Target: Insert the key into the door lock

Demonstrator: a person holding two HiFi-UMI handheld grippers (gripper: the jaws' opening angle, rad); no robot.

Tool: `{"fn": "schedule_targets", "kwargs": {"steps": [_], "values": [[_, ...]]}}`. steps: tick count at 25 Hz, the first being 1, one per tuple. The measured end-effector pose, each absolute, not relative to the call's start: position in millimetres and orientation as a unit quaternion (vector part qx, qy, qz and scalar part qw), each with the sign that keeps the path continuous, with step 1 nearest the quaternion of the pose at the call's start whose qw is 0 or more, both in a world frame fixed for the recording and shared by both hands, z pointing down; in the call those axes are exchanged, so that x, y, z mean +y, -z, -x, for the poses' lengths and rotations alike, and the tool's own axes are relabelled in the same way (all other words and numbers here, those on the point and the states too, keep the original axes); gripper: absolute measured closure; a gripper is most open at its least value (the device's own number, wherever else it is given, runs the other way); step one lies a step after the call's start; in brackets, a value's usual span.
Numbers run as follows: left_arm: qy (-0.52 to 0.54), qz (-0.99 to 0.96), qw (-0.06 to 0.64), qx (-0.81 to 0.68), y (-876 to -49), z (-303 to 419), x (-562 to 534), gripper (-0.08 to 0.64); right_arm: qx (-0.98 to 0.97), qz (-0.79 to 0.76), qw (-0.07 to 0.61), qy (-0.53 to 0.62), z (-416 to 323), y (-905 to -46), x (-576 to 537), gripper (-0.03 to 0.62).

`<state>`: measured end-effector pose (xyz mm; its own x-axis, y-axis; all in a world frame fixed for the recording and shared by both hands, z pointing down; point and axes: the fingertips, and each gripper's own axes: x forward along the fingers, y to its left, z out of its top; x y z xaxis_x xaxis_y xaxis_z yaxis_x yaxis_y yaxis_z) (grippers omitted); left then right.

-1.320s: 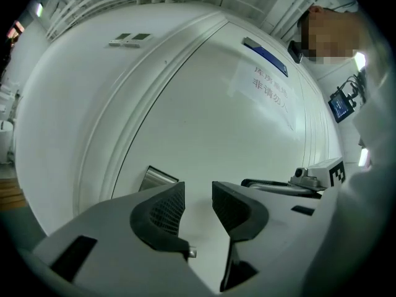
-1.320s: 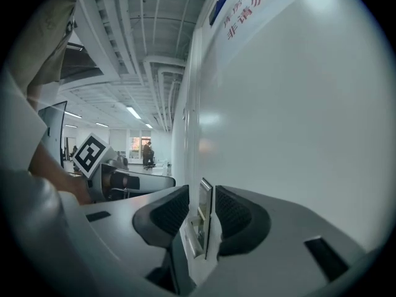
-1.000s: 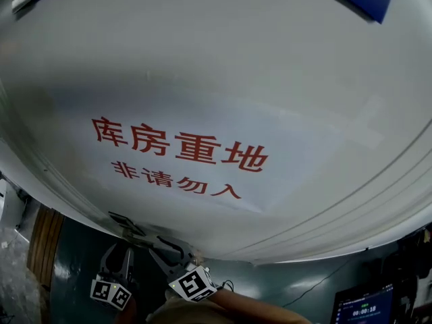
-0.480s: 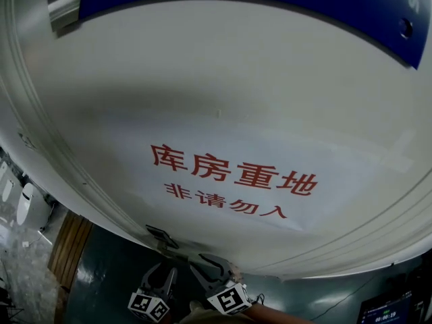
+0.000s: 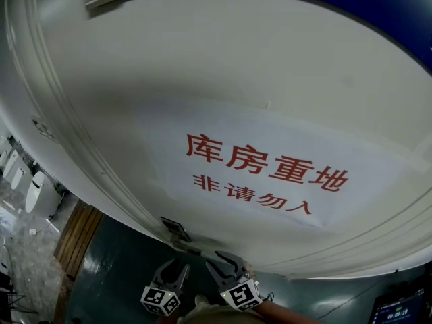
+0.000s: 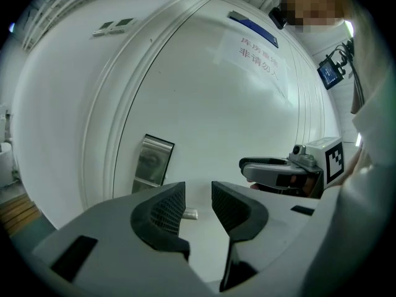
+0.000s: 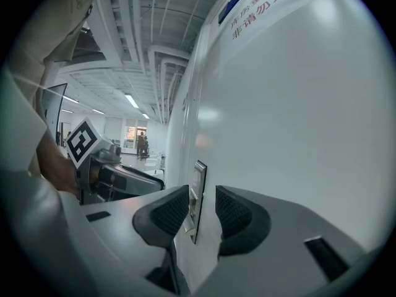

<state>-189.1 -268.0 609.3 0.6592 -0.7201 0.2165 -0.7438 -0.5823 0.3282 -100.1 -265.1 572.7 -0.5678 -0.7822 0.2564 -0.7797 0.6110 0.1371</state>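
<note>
Since the earlier frame the head view has swung; the door sign (image 5: pixel 266 174) and lock plate (image 5: pixel 175 229) now sit further right. Left gripper (image 6: pixel 198 204) and right gripper (image 7: pixel 202 210) face the plate, apparently lining up. Fingers narrowly spread, pinching nothing. No key identifiable.

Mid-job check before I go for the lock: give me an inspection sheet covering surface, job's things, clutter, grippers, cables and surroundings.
Surface: white door with a paper sign in red print.
Job's things: metal lock plate on the door. No key seen in any view. A small silvery stub sits beyond the left jaws; cannot tell what it is.
Clutter: nothing seen.
Grippers: left gripper has its jaws apart with nothing gripped. Right gripper has its jaws apart with nothing gripped, and looks along the door at the lock plate's edge.
Cables: dark leads beside a small screen.
Surroundings: dark floor; lit hallway.
</note>
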Motion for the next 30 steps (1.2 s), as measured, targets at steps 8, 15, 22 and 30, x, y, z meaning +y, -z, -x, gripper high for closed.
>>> {"fn": "schedule_targets", "kwargs": {"steps": [8,15,22,30], "values": [[-0.036,-0.882,0.198,-0.426,-610,201,-277,0.414,-0.891,-0.429,0.148,-0.003,113,-568,-275,0.469],[-0.035,-0.88,0.194,-0.432,-604,207,-283,0.414,-0.893,-0.428,0.137,-0.004,121,-560,-285,0.469],[-0.035,-0.879,0.193,-0.435,-603,209,-285,0.414,-0.895,-0.425,0.135,-0.009,125,-561,-287,0.469],[-0.036,-0.878,0.197,-0.434,-604,208,-283,0.414,-0.894,-0.428,0.13,-0.018,125,-562,-285,0.469]]}}
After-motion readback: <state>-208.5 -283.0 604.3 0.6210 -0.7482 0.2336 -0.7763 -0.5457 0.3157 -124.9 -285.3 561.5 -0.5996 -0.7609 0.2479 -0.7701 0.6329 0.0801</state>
